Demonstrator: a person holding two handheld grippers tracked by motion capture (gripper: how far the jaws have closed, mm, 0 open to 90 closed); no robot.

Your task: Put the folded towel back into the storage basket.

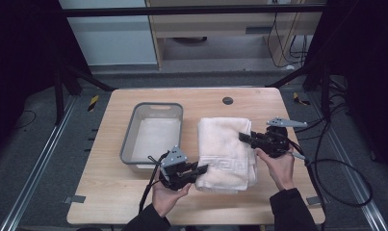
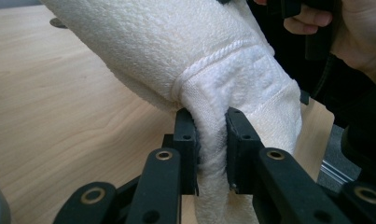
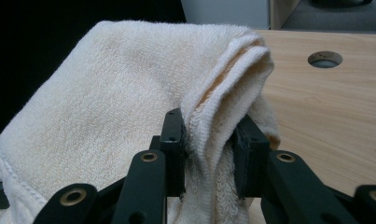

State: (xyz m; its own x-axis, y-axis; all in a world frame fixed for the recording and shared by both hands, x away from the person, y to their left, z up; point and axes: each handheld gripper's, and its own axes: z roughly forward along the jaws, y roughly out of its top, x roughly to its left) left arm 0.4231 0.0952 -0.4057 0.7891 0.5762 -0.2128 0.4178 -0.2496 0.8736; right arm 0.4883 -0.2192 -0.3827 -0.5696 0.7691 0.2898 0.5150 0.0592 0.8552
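My left gripper (image 1: 201,169) is clamped on the towel's (image 1: 226,149) near left corner; my right gripper (image 1: 243,136) is clamped on its far right edge. The folded towel sits right of centre, beside the grey bin (image 1: 129,139) on the table (image 1: 109,202).

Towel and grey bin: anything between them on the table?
Nothing. In the high view a bare strip of wooden table separates the folded towel from the grey bin; the left gripper is nearer the person, clamped on the towel's corner.

Grey bin (image 1: 153,137) blocks left-centre of frame; bare table (image 1: 109,197) open lower left and along top edge.
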